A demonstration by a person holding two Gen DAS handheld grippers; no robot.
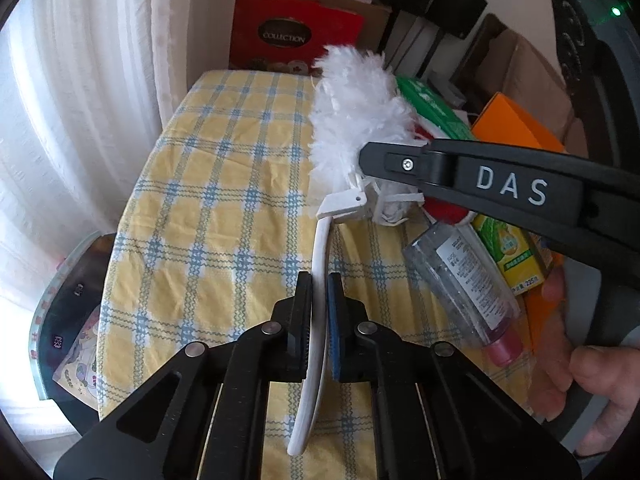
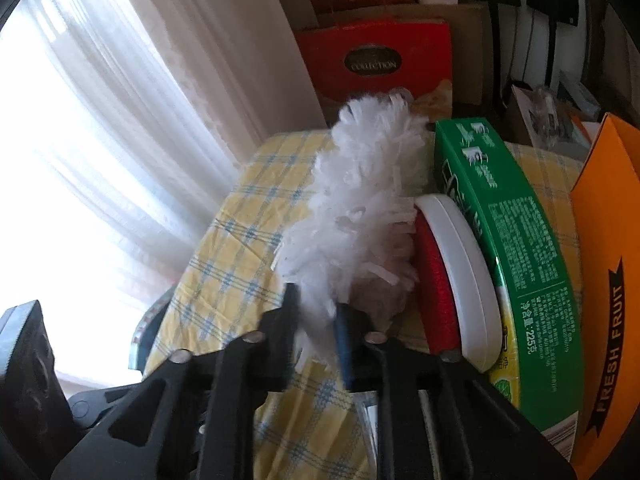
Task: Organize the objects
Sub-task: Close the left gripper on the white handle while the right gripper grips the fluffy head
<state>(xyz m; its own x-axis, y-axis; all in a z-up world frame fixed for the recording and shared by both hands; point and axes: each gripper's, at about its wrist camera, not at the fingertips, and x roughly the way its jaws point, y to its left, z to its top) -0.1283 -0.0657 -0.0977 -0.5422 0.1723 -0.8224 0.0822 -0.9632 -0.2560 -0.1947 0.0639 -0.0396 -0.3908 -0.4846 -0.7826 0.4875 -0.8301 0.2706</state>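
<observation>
A white fluffy duster with a curved white handle hangs over the yellow checked table. My left gripper is shut on the handle. My right gripper is shut on the base of the fluffy head; its black finger marked DAS crosses the left wrist view from the right. A red and white lint brush, a green box and an orange box stand just right of the duster.
A clear sanitizer bottle with a pink cap and a yellow juice carton lie at the table's right. A red "Collection" box stands behind the table. White curtains hang at left.
</observation>
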